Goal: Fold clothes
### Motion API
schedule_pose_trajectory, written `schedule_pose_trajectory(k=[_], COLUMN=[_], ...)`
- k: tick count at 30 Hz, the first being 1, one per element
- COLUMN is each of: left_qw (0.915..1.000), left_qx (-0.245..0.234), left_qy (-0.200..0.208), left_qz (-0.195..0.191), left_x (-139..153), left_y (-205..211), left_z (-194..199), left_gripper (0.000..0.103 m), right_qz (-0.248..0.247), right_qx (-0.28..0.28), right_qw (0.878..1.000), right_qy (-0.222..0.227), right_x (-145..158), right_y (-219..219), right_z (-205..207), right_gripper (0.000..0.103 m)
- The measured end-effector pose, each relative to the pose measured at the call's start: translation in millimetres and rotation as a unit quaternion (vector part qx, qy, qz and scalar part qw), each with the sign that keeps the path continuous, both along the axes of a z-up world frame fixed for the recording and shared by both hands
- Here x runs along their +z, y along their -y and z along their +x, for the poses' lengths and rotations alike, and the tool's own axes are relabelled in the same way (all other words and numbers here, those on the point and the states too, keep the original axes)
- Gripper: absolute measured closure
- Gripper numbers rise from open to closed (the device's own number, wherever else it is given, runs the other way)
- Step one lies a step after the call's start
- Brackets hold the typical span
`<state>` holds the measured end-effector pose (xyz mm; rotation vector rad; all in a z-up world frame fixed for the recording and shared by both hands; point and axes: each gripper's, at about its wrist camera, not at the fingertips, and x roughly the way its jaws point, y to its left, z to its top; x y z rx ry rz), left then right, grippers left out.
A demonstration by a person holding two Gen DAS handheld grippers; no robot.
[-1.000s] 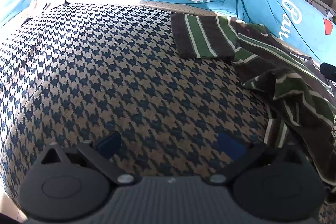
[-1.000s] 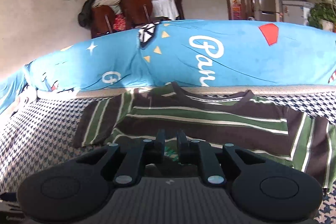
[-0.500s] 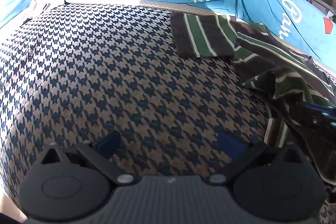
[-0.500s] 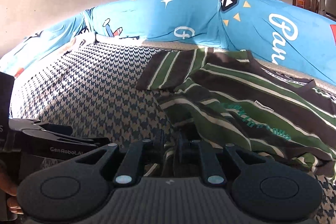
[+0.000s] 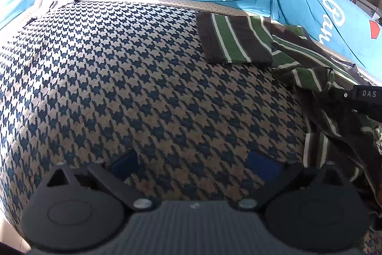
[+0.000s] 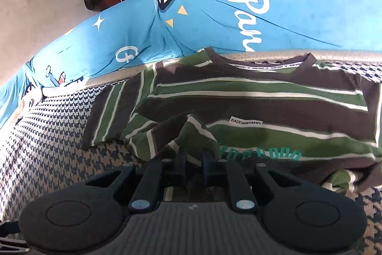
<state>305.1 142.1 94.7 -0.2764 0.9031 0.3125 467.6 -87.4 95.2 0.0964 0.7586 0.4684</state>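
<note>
Right wrist view shows the right tongs (image 6: 193, 157) clenched on a bunched edge of the striped shirt (image 6: 274, 111), with both tips pressed close together and cloth pinched between them. The shirt lies on the houndstooth cushion (image 6: 47, 154) of a sofa, its collar (image 6: 267, 65) toward the blue backrest cover (image 6: 214, 23). One sleeve (image 6: 112, 111) is spread flat to the left, while the lower left part of the body is lifted and creased into a peak just ahead of the tips. The chest label and the teal lettering face up.

From the left wrist view, the left tongs (image 5: 193, 163) hang released over bare cushion (image 5: 119, 87), blue pads well apart and nothing between them. The shirt (image 5: 298, 63) sits to their right, and the other tool reaches in at the right edge of that picture.

My reading is that a fold of the shirt's left side is in hand, with the pinched edge being drawn across the body. Whether this is an early fold or a later one cannot be settled. The next move seems to call for carrying the gripped edge level so the cloth lays flat without dragging the rest, and for the free tongs to steady or take a matching corner.
</note>
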Motion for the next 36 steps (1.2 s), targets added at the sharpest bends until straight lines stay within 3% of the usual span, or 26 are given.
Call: schedule_pose_trajectory(k=[2,4,5,10,17,20,26,28,36], left_qw=[1.0,1.0,1.0,1.0,1.0,1.0,1.0,1.0,0.9991], left_qx=[0.0,-0.001,-0.001,0.001,-0.003,-0.001,0.004,0.004,0.023], left_qy=[0.0,0.0,0.001,0.0,0.0,0.0,0.003,0.006,0.031], left_qz=[0.0,0.0,0.0,0.0,0.001,0.0,-0.004,-0.003,0.017], left_x=[0.1,0.2,0.3,0.1,-0.2,-0.4,2.6,4.9,20.0], left_y=[1.0,2.2,2.6,2.5,4.4,2.4,-0.1,-0.1,-8.5], left_z=[0.5,0.6,0.1,0.7,1.6,1.7,0.7,-0.1,-7.8], left_gripper=[0.0,0.0,0.0,0.0,0.0,0.0,0.0,0.0,0.0], right_qz=[0.002,0.0,-0.007,-0.07,-0.122,-0.145,-0.154,-0.155,-0.08], right_qx=[0.013,0.031,0.036,0.078,0.148,0.138,0.131,0.126,0.148], right_qw=[1.0,1.0,0.999,0.992,0.978,0.977,0.976,0.976,0.982], right_qy=[-0.002,0.001,0.005,0.063,0.077,0.065,0.081,0.086,0.09], right_x=[3.5,7.0,8.2,18.8,4.1,-10.9,-18.7,-18.8,9.9], right_y=[-2.3,-6.6,-9.1,-23.8,-48.8,-51.8,-50.1,-48.9,-36.6], right_z=[-4.3,-10.6,-15.0,-43.7,-60.4,-53.3,-51.5,-51.2,-72.6], right_gripper=[0.08,0.062,0.061,0.06,0.061,0.061,0.077,0.092,0.093])
